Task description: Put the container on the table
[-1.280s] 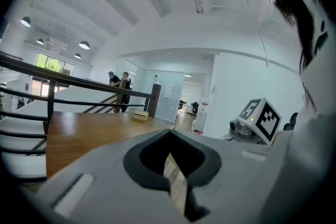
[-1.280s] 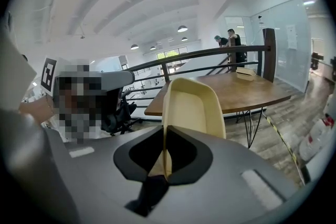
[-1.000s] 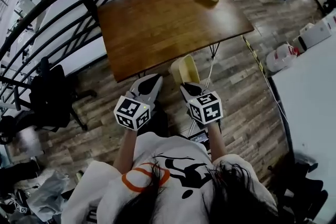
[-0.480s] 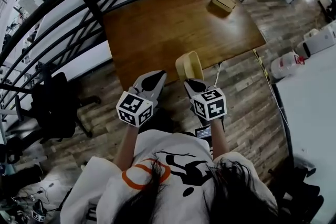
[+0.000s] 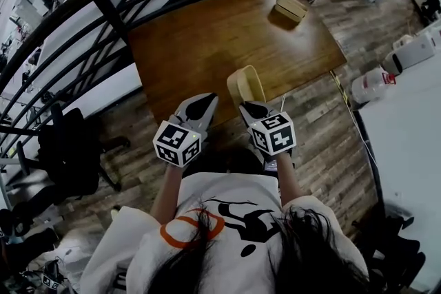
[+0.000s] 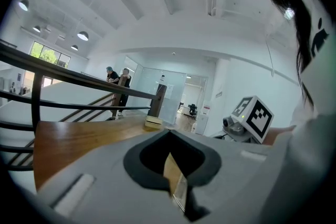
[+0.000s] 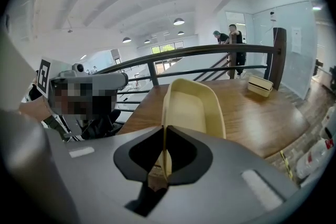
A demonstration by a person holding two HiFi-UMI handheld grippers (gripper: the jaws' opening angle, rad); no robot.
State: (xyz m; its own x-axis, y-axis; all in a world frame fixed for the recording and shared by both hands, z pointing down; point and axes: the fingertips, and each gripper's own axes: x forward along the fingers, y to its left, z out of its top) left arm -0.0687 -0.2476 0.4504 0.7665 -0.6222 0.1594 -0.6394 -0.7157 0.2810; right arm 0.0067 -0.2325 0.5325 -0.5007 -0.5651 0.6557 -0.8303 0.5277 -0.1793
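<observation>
Brown table (image 5: 207, 38) edge, container (image 5: 244, 86) in right tongs (image 5: 251, 105)

Cream container (image 5: 246, 84), brown counter (image 5: 207, 38), grey grippers with black-and-white marker cubes.
The container is plain pale cream-yellow, and the small box (image 5: 291, 8) matches it. The counter shows reddish-brown wood grain. The left gripper (image 5: 200, 101) and right gripper (image 5: 249, 107) are light grey with black-lined jaws. The floor (image 5: 310, 141) is grey-brown plank, the railing (image 5: 110, 17) black, and the shirt (image 5: 227, 196) white with black and orange print.
</observation>
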